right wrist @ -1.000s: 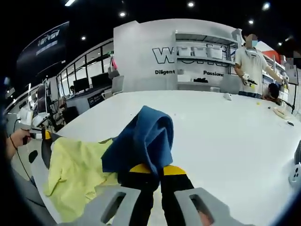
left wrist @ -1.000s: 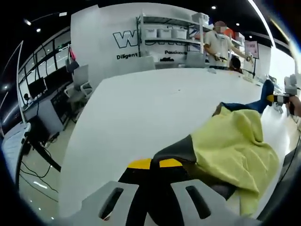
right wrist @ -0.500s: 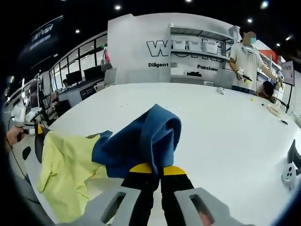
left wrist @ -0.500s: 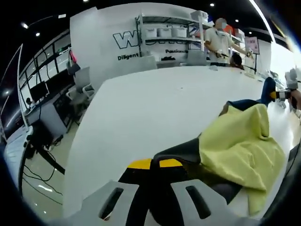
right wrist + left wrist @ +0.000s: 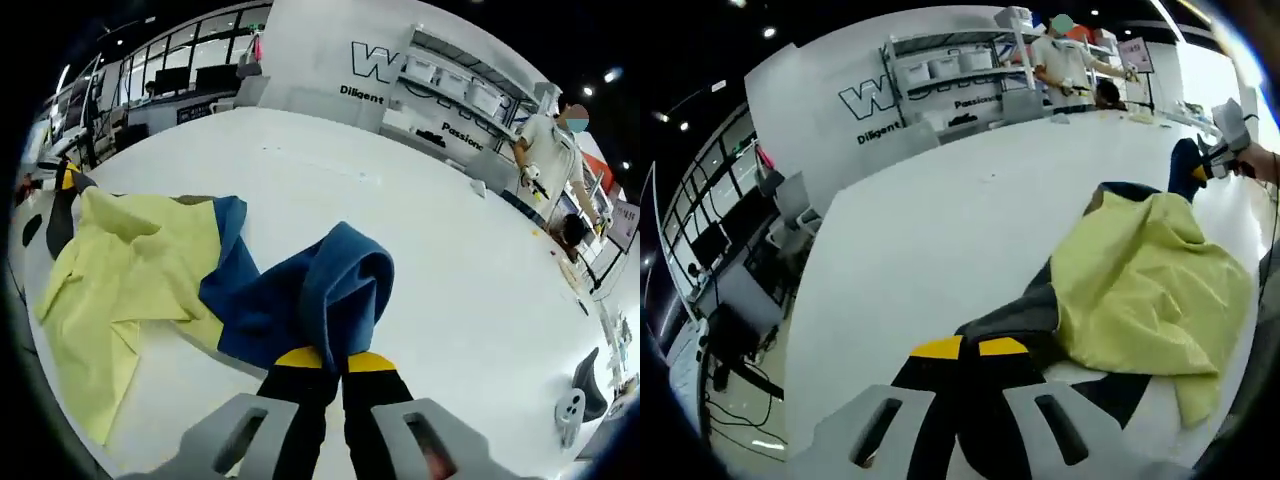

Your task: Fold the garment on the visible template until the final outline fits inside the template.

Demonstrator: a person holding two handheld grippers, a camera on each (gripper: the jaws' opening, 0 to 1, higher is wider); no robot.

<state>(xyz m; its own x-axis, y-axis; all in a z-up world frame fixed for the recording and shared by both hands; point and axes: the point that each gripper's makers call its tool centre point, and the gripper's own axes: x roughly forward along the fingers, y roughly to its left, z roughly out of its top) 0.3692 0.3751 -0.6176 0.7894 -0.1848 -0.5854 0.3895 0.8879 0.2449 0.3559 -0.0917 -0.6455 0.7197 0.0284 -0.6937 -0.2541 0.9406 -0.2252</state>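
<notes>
Left gripper view: the left gripper [image 5: 970, 350] has its yellow-tipped jaws closed on a dark grey edge of the garment [image 5: 1140, 290]. From the jaw tips the dark fabric runs ahead and to the right, where it meets a broad yellow panel lying crumpled on the white table [image 5: 930, 230]. Beyond the yellow panel a blue part of the garment rises to the right gripper [image 5: 1218, 150], held by a hand [image 5: 1262, 160] at the far right edge of the view. Ahead of the jaws the table surface is bare. Far beyond it stand a white wall with lettering, shelving [image 5: 950, 75], and a person [image 5: 1065, 65]. Office chairs [image 5: 790, 200] stand off the table's left side.

Right gripper view: the right gripper [image 5: 335, 362] has its jaws closed on a bunched fold of the garment's blue section [image 5: 310, 290], which stands up directly above the jaw tips. The blue fabric trails left onto the table [image 5: 460, 280] and joins the yellow panel [image 5: 120, 270], spread flat to the left of the jaws. At the far left edge the left gripper [image 5: 62, 185] grips the dark edge of the garment. Whether a template lies beneath the garment cannot be determined.
</notes>
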